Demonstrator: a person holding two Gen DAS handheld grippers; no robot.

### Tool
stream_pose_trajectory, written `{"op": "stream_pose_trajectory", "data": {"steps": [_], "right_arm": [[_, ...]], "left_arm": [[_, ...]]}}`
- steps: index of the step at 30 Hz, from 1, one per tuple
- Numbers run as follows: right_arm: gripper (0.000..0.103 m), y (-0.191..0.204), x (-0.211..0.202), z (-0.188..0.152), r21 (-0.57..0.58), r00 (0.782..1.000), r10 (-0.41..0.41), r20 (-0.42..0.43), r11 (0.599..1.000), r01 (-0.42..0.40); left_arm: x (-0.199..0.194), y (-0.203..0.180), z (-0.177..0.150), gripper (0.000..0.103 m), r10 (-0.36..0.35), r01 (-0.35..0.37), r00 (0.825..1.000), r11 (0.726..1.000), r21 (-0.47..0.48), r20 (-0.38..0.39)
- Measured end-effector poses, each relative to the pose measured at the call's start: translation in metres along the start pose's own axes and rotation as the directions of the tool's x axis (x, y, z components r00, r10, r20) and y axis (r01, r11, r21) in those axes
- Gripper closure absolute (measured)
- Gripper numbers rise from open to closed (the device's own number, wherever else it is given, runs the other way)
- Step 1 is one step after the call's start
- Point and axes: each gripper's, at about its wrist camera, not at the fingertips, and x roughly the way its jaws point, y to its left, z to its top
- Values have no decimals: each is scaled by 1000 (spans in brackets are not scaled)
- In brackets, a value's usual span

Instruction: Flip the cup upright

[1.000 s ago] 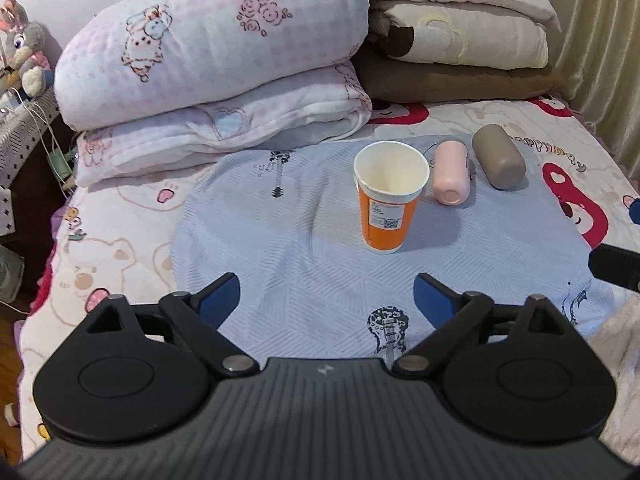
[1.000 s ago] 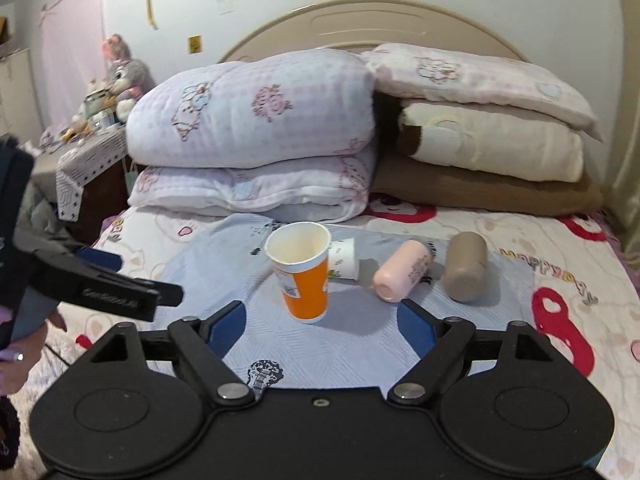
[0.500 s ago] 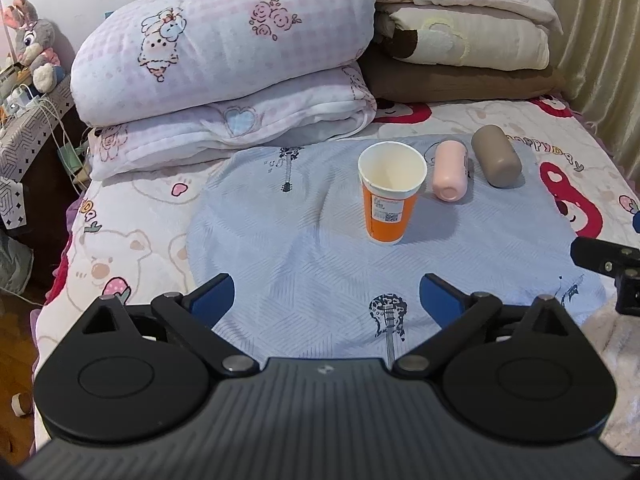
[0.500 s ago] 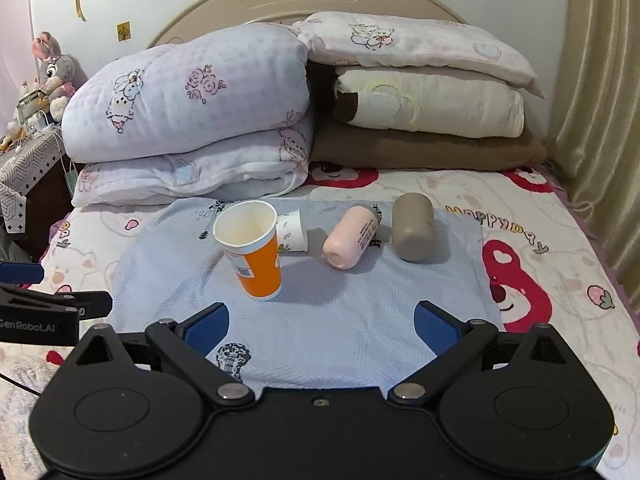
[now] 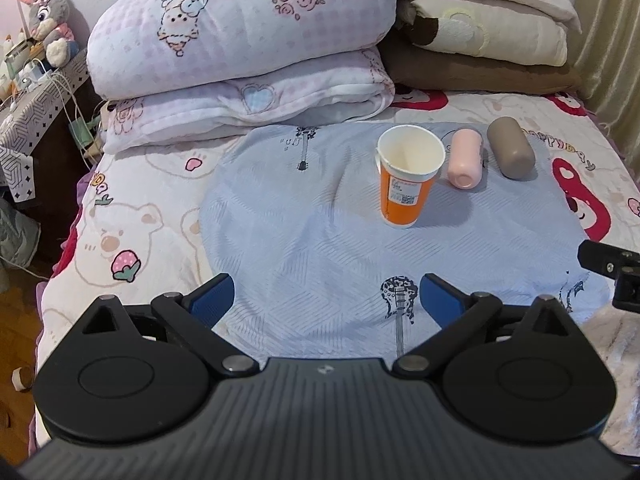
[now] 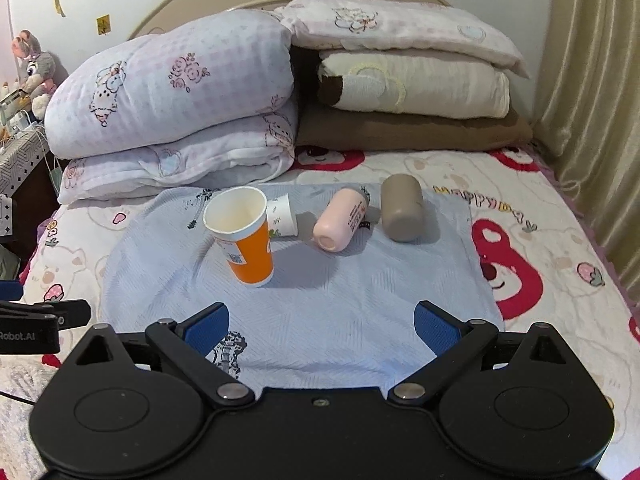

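A small white cup (image 6: 282, 220) lies partly hidden behind the orange cup (image 6: 244, 236); in the left wrist view only a sliver shows. The pink cup's (image 6: 341, 219) lettering is too small to read.

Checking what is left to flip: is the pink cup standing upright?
No, the pink cup lies on its side on the blue cloth.
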Motion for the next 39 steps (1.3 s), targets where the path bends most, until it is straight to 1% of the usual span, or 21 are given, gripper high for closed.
{"op": "stream_pose_trajectory", "data": {"steps": [4, 11, 21, 29, 39], "right_arm": [[2, 2, 2, -2, 2, 1000, -23, -9, 1000, 23], [2, 1, 1, -2, 19, 999, -33, -8, 999, 33], [2, 4, 1, -3, 0, 999, -53, -6, 999, 53], [2, 3, -1, -4, -3, 998, -59, -2, 998, 59], [2, 0, -4, -5, -4, 998, -64, 5, 998, 64]], "left_arm": [[3, 2, -1, 2, 2, -2, 1000, 1000, -10, -14], [6, 7, -3, 2, 20, -21, 999, 1000, -14, -29], [7, 12, -2, 2, 26, -26, 999, 999, -22, -37], [6, 15, -5, 2, 16, -18, 999, 999, -29, -45], [5, 13, -6, 2, 9, -10, 999, 1000, -26, -38]]}}
